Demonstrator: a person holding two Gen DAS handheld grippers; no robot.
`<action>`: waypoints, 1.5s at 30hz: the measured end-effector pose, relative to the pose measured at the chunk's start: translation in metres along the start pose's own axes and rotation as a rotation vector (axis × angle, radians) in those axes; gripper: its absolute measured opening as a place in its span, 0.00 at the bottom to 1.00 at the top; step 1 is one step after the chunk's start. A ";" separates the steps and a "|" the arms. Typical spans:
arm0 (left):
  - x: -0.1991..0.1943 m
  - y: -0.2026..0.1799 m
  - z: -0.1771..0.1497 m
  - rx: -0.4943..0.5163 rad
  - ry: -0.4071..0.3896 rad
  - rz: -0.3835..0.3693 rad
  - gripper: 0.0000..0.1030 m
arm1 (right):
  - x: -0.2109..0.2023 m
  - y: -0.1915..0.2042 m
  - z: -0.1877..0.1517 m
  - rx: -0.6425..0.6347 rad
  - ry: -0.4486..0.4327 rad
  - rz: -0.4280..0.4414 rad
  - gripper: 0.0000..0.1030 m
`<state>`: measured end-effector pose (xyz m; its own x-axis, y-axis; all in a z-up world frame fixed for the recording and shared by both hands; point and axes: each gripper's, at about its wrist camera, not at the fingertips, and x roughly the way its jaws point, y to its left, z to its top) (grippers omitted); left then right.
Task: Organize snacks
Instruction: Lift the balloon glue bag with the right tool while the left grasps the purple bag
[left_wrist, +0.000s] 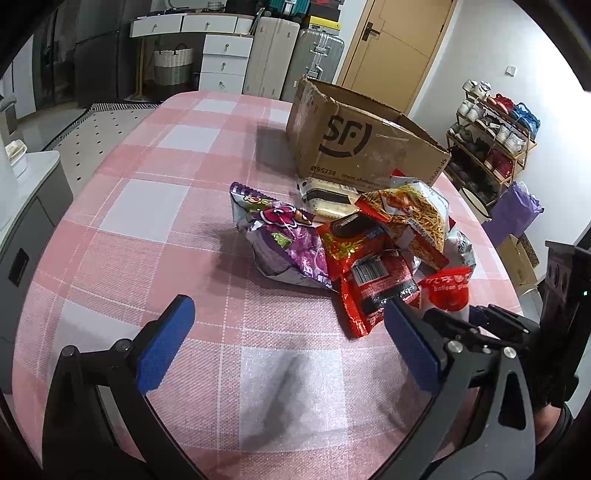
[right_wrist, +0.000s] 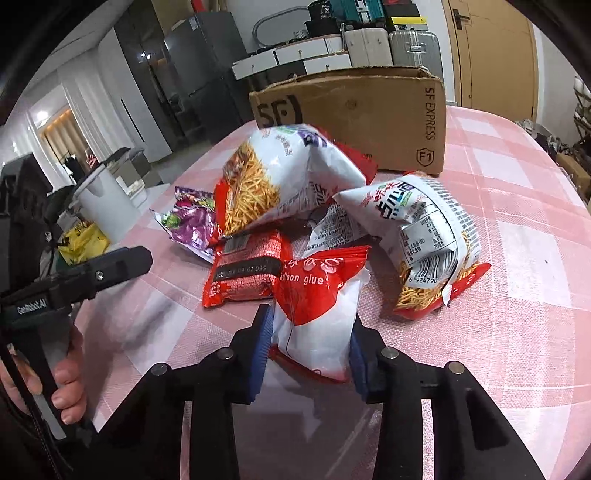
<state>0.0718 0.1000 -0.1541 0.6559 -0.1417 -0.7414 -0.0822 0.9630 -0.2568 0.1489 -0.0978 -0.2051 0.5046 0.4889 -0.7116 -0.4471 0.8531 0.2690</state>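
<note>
Half the balloon glue packet (right_wrist: 317, 310) hidden between right gripper (right_wrist: 308, 354) pads

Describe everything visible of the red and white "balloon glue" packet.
The balloon glue packet is a glossy plastic pouch, red on top with white lettering, white below with a red bottom edge, puffy and creased. It lies at the near edge of the snack pile, its top overlapping a red wrapper. The right gripper clamps its lower half.

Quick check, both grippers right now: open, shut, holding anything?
Left gripper: open, nothing between its blue pads, above the pink checked tablecloth.
Right gripper: shut on the red-and-white plastic "balloon glue" packet.
</note>
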 end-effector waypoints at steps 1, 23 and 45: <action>-0.002 0.001 0.000 -0.003 -0.006 0.003 0.99 | -0.002 0.000 0.000 0.000 -0.004 0.009 0.37; 0.005 0.019 0.014 -0.087 0.012 0.015 0.99 | -0.045 -0.016 -0.019 0.031 -0.101 0.051 0.37; 0.066 0.035 0.039 -0.147 0.083 -0.036 0.97 | -0.049 -0.036 -0.018 0.098 -0.114 0.113 0.37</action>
<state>0.1411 0.1331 -0.1878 0.5971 -0.1994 -0.7770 -0.1727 0.9140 -0.3672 0.1273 -0.1562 -0.1915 0.5382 0.5953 -0.5966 -0.4347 0.8026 0.4086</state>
